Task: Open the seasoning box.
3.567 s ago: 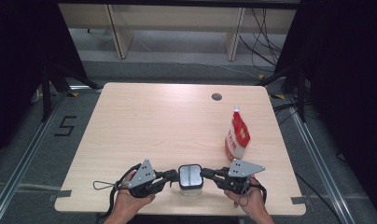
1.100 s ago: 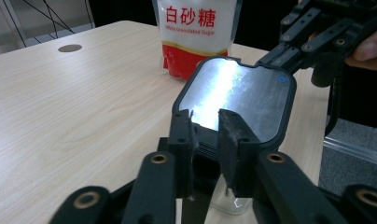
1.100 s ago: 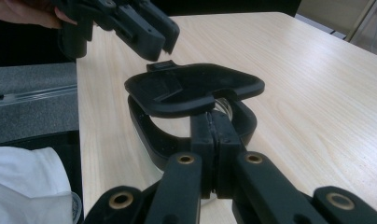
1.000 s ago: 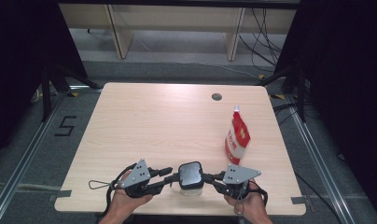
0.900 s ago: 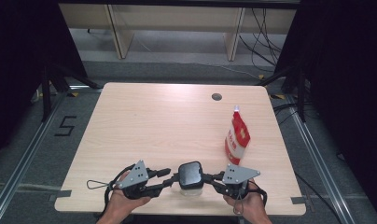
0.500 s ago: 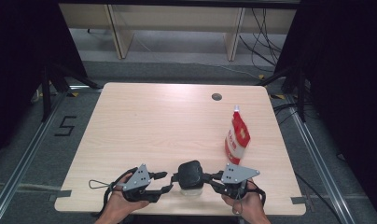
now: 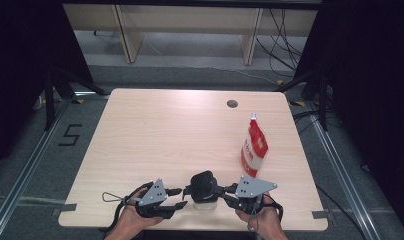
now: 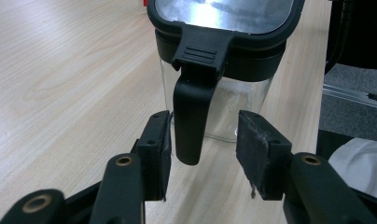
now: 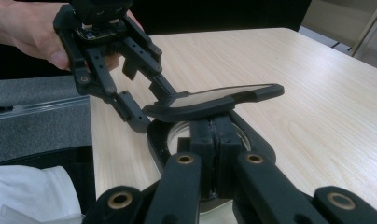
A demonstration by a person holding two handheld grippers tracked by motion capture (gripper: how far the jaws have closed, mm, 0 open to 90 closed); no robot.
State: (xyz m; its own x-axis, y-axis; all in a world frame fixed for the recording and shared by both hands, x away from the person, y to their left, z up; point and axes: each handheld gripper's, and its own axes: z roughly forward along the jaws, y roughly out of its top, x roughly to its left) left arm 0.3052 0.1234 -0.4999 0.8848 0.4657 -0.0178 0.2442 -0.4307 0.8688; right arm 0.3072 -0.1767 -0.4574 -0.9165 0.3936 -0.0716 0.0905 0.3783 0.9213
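Observation:
A clear container [image 7: 204, 201] with a black rim and a hinged black lid [image 7: 202, 182] stands near the table's front edge, between both grippers. In the right gripper view the lid [image 9: 210, 100] is tipped up above the opening. Its black latch [image 8: 191, 116] hangs down the container's glass side [image 8: 224, 116]. My left gripper [image 8: 205, 149] is open with the latch between its pads; the jaws have just been closing a little and do not press it. The left gripper [image 7: 178, 197] sits left of the container. My right gripper [image 9: 213, 140] is shut on the container's black rim [image 9: 154, 135], to the right of the container [image 7: 224, 191].
A red-and-white pouch [image 7: 253, 147] stands upright to the right, just behind the right hand. A dark cable hole [image 7: 232, 104] lies near the table's far edge. Bare wooden tabletop [image 7: 165, 135] spreads behind the container. The table's front edge runs just under both hands.
The lid, pale and flat earlier, now looks dark and tipped up. The left gripper's jaws stand wider than a second ago. Both hands have barely shifted.

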